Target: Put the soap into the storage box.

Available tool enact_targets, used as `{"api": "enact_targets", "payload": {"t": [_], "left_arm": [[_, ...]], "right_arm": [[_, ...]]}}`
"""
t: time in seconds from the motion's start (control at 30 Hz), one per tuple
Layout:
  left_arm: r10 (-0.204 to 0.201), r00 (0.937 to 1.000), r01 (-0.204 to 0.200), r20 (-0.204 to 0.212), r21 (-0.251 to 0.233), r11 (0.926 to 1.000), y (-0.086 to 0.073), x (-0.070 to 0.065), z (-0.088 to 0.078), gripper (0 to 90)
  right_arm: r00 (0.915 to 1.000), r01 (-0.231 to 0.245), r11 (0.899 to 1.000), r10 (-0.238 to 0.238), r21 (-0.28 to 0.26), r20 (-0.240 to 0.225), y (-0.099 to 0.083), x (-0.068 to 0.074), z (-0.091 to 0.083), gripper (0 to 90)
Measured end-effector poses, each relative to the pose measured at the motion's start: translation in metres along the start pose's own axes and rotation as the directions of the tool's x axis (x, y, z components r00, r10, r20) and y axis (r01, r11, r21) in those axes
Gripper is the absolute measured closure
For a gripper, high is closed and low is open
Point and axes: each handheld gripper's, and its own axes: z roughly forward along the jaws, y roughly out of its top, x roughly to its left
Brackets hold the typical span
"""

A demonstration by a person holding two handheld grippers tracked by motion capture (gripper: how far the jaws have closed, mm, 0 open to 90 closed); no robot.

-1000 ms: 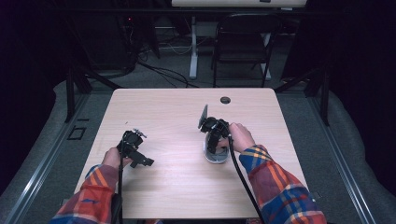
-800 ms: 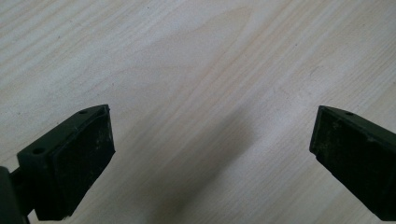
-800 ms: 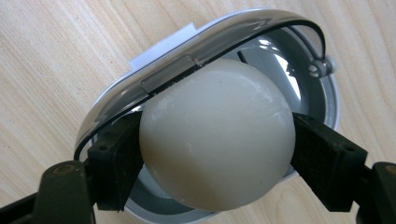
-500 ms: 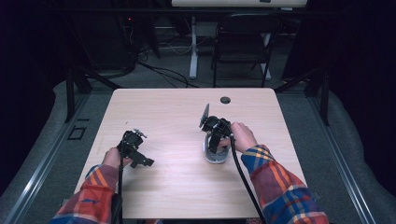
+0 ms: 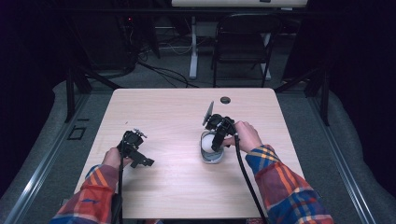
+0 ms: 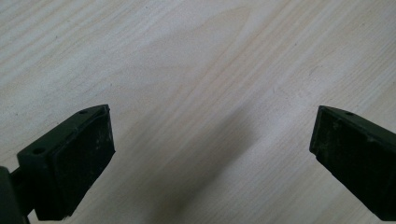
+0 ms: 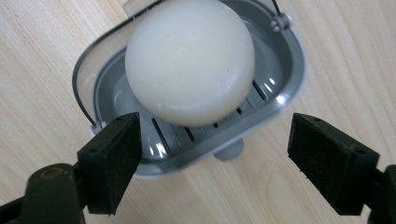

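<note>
In the high view, two forearms in plaid sleeves (image 5: 285, 186) come in over the near edge of the light wooden table (image 5: 173, 186). The left gripper (image 5: 133, 148) rests low over the near-left part of the tabletop; in its own view its jaws stand wide apart with nothing but bare wood between them. Farther in, right of centre, the right gripper (image 5: 217, 140) points down over a grey soap dish (image 5: 211, 157) with a slotted floor and a clear hinged lid thrown back. A round white bar of soap (image 7: 190, 60) lies in the dish. The right gripper's jaws have just been opening: in the right gripper view the pads (image 7: 112, 158) flank the dish's near rim, clear of the soap, gripping nothing. Toward the far edge sits a small dark cable hole (image 5: 225, 100); beyond the table stands a black folding chair (image 5: 243, 51).
</note>
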Motion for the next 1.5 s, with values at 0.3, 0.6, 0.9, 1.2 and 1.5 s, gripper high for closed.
{"api": "enact_targets", "payload": {"t": [0.3, 0.6, 0.9, 1.2, 1.5], "left_arm": [[0.0, 1.0, 0.0, -0.001, -0.002, 1.0, 0.0, 0.0, 0.0, 0.0], [0.0, 1.0, 0.0, -0.001, -0.001, 1.0, 0.0, 0.0, 0.0, 0.0], [0.0, 1.0, 0.0, -0.005, -0.003, 1.0, 0.0, -0.001, 0.0, 0.0], [0.002, 1.0, -0.002, -0.007, 0.0, 1.0, 0.0, -0.002, 0.0, 0.0], [0.004, 1.0, -0.004, -0.006, 0.006, 1.0, 0.0, -0.002, 0.001, 0.0]], "right_arm": [[0.9999, -0.013, 0.999, 0.013, -0.035, 0.01, -0.017, -0.006, -0.018, 12.9], [0.9982, -0.051, 0.997, 0.053, -0.065, 0.028, -0.042, -0.013, -0.029, 6.4], [0.9955, -0.083, 0.994, 0.086, -0.068, 0.041, -0.073, -0.018, -0.028, 3.5], [0.9861, -0.151, 0.984, 0.156, -0.09, 0.056, -0.118, -0.03, -0.024, 2.9], [0.9743, -0.213, 0.971, 0.22, -0.111, 0.049, -0.153, -0.033, -0.008, 3.1]]}}
